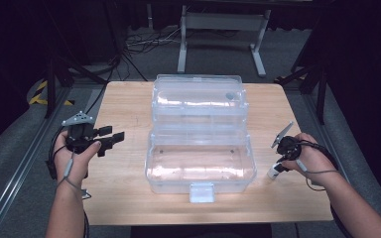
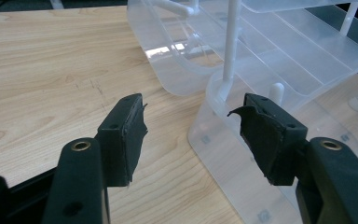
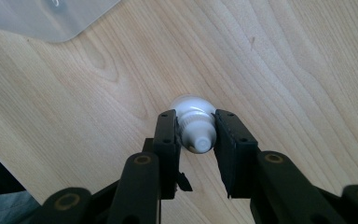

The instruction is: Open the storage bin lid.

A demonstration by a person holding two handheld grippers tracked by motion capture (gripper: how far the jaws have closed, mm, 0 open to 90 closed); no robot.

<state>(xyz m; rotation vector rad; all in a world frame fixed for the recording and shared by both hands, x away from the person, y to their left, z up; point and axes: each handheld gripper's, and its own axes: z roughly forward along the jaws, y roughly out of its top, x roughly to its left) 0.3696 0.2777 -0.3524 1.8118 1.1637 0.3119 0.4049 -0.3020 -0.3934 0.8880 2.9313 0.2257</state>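
We see the right gripper (image 3: pixel 196 135) pointing down at the worktop (image 1: pixel 129 104), its fingers (image 3: pixel 166 140) standing on either side of a small white bottle (image 3: pixel 195 122). The bottle stands upright on the wood, cap toward the camera in the right gripper view, and the two black pads sit right against its neck and shoulder — whether they already press on it we cannot tell for sure, though the gap left is very slight. In the high view the same bottle (image 1: pixel 274 170) shows just below the person's right hand (image 1: pixel 310 158), near the right end of the clear plastic box (image 1: pixel 201 163) but apart from it.

The box sits in the middle of the worktop with its lid swung up and back, the inner trays stepped open and a white latch at the front edge.

The left gripper (image 1: pixel 110 137) is held level beside the box's left end, gripped by the left hand (image 1: pixel 72 156). In the left gripper view its fingers (image 2: pixel 123 135) stand wide apart with nothing between them — bare wood under one, the rounded corner of the box wall under the other.
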